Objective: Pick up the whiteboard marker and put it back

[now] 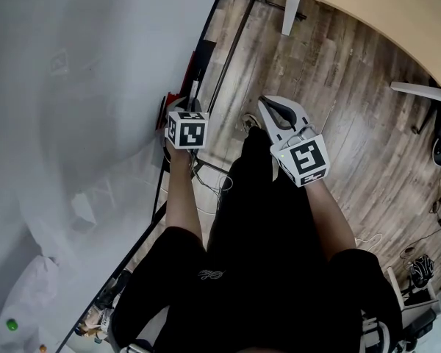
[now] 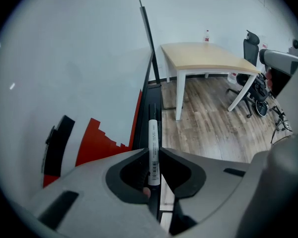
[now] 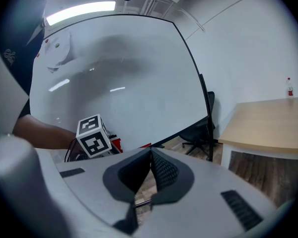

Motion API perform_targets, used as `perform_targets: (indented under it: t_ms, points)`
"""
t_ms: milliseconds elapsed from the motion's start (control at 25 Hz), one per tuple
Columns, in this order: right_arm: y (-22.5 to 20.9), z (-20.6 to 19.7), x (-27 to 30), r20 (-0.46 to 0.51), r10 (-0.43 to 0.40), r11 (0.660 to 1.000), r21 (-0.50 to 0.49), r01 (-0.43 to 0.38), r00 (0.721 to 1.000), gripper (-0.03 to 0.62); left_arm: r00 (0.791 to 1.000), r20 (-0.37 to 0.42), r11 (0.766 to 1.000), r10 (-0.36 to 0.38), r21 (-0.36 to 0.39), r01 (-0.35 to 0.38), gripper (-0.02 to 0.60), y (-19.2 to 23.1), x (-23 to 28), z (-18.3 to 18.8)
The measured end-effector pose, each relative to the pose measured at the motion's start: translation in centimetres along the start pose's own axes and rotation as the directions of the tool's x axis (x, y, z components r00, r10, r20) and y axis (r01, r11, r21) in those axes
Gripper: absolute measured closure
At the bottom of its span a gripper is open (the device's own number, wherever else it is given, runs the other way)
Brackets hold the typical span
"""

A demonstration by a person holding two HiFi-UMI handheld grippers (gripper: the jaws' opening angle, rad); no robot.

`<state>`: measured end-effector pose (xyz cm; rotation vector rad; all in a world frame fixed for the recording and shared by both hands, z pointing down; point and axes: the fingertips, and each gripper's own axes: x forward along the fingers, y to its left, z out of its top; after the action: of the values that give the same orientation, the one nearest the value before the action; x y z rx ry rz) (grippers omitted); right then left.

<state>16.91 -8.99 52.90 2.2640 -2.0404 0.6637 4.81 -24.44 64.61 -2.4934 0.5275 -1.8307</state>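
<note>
The whiteboard marker (image 2: 153, 148), white-barrelled with a barcode label and a dark cap end, stands between the pads of my left gripper (image 2: 153, 153), which is shut on it. It lines up over the black tray ledge (image 2: 154, 100) along the bottom of the whiteboard (image 2: 79, 58). In the head view only the left gripper's marker cube (image 1: 187, 129) shows, close to the board's lower edge. My right gripper (image 1: 268, 103) hangs over the wooden floor to the right, its jaws shut with nothing between them (image 3: 150, 153).
A red shape (image 2: 97, 143) and a black eraser-like block (image 2: 59, 143) sit on the board by the tray. A light wooden table (image 2: 203, 58) with a bottle (image 2: 206, 35) stands ahead, office chairs (image 2: 251, 43) beyond it. Cables (image 1: 213, 186) lie on the floor.
</note>
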Motion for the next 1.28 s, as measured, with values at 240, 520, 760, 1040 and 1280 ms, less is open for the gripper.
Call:
perform_targets:
  t_ms: [240,520,760,1040,1280]
  points:
    - [0.4,-0.4,-0.1,-0.017,0.006,1.000,-0.009,-0.006,1.000,0.594,0.998,0.037,0.999,0.046,-0.004,-0.046,0.518,0.3,-0.4,-0.3]
    - [0.9,-0.1,-0.3,-0.028,0.030,0.999,-0.036,-0.031,0.999,0.594,0.984,0.150,0.994,0.097,-0.061,-0.089,0.520,1.1,-2.6,0.7]
    - [1.7,0.6,-0.8,-0.022,0.074,0.995,-0.063,-0.075,0.997,0.592,0.936,0.335,0.986,0.113,-0.152,-0.065,0.518,0.4,-6.5,3.5]
    - [5.6,3.5,-3.1,0.021,0.148,0.980,-0.141,-0.143,0.989,0.594,0.823,0.530,0.958,0.204,-0.280,-0.057,0.518,-0.3,-15.2,3.9]
    - [8.6,5.4,-6.8,0.055,0.222,0.958,-0.199,-0.207,0.974,0.594,0.705,0.640,0.927,0.305,-0.370,-0.065,0.518,-2.7,-23.3,2.7]
